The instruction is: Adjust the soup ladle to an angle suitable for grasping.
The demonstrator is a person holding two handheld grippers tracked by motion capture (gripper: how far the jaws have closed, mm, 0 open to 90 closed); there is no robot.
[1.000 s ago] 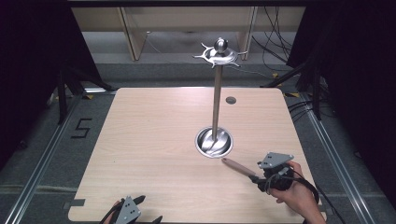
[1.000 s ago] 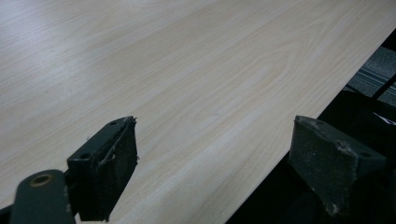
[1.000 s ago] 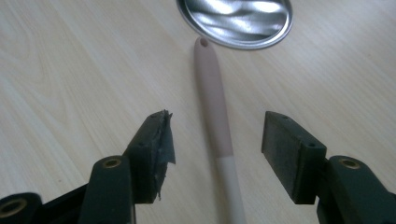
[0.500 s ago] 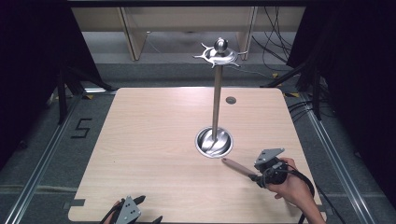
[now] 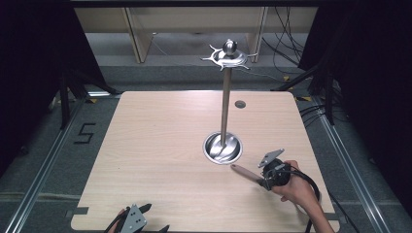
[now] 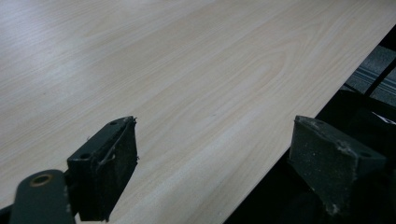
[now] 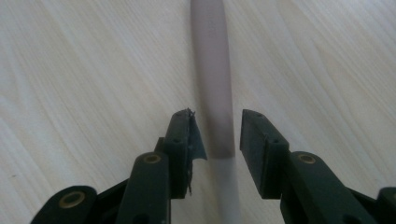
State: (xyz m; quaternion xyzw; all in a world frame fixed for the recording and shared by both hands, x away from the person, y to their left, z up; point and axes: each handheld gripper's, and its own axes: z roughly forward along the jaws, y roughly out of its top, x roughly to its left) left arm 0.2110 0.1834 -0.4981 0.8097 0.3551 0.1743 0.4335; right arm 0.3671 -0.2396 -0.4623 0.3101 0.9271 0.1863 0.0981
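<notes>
While the right gripper (image 5: 265, 183) sits low over the near right part of the table (image 5: 160, 145), its jaws straddle a wooden handle (image 5: 248, 173), a brownish rod. Jaws have just been closing; in the right gripper view a sliver of gap remains on each side of the rod (image 7: 212, 84), so not yet clamped. Long axis runs diagonally: far end points toward the round steel base (image 5: 222, 147) of the utensil stand (image 5: 226, 92), stopping just beside its rim; near end lies between the jaws. Left gripper (image 5: 141, 219) hangs at the near edge, jaws wide apart, holding nothing.
</notes>
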